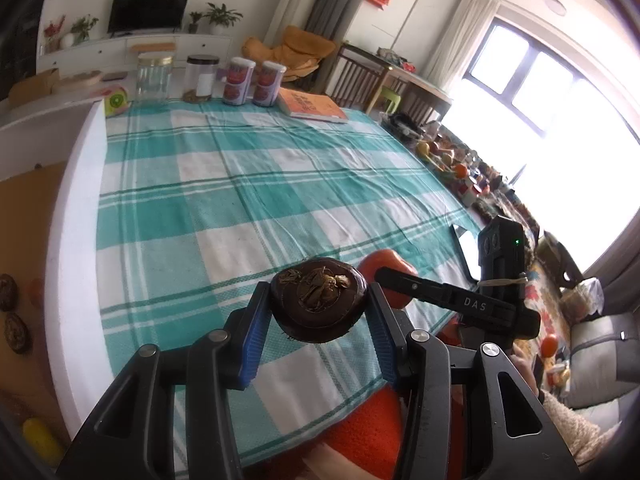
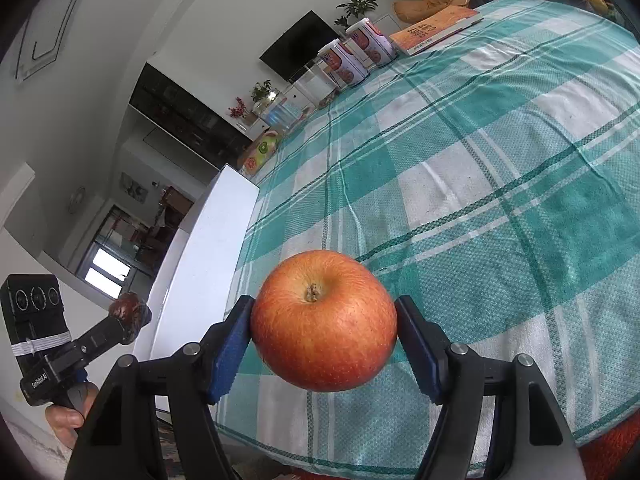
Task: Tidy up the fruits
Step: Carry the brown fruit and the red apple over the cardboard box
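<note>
My left gripper point(image 1: 318, 312) is shut on a dark brown round fruit point(image 1: 319, 300) with dried leaves on top, held above the near edge of the table. My right gripper point(image 2: 324, 322) is shut on a red-orange apple point(image 2: 324, 320), stem side towards the camera, over the near part of the checked cloth point(image 2: 500, 184). In the left wrist view the right gripper point(image 1: 396, 276) shows at the right with the apple point(image 1: 386, 266) partly hidden behind it. In the right wrist view the left gripper point(image 2: 130, 314) appears at lower left with the brown fruit point(image 2: 126, 306), a hand below it.
A teal and white checked cloth point(image 1: 240, 184) covers the table. At its far edge stand a glass jar point(image 1: 154, 76), a dark-lidded jar point(image 1: 202, 78), two cans point(image 1: 238, 80), an orange book point(image 1: 312, 106) and a fruit-patterned box point(image 1: 116, 100). Fruits point(image 1: 16, 332) lie below on the left.
</note>
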### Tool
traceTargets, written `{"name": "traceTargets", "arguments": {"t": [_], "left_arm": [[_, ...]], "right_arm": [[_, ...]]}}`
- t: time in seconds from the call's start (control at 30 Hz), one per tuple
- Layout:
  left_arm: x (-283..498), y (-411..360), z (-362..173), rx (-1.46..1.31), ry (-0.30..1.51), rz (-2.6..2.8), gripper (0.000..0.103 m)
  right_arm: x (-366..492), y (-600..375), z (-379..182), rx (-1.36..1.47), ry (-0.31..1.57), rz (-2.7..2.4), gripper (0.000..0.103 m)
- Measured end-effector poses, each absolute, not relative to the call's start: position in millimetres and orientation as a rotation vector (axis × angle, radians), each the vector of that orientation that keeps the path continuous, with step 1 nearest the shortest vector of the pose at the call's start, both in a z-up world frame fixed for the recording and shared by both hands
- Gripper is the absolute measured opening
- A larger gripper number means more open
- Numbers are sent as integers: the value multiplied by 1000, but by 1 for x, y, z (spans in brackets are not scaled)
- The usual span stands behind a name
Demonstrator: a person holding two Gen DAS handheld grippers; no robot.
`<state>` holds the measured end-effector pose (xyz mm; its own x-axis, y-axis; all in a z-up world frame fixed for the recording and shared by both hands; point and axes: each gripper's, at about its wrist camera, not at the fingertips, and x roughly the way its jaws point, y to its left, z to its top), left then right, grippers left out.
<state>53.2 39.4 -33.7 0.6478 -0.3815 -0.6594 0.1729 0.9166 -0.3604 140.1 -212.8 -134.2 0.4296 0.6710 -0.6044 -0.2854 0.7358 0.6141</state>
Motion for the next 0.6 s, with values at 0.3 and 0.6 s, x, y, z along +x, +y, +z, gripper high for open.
{"name": "traceTargets", "arguments": {"t": [0.3,0.6], "left_arm": [[45,68,-15,-276,767,-251,48],[33,106,-19,-319,781,-166,48]], "right_arm": [[133,-198,-112,369,969,587,70],[125,-172,-109,469,1019,702,70]]}}
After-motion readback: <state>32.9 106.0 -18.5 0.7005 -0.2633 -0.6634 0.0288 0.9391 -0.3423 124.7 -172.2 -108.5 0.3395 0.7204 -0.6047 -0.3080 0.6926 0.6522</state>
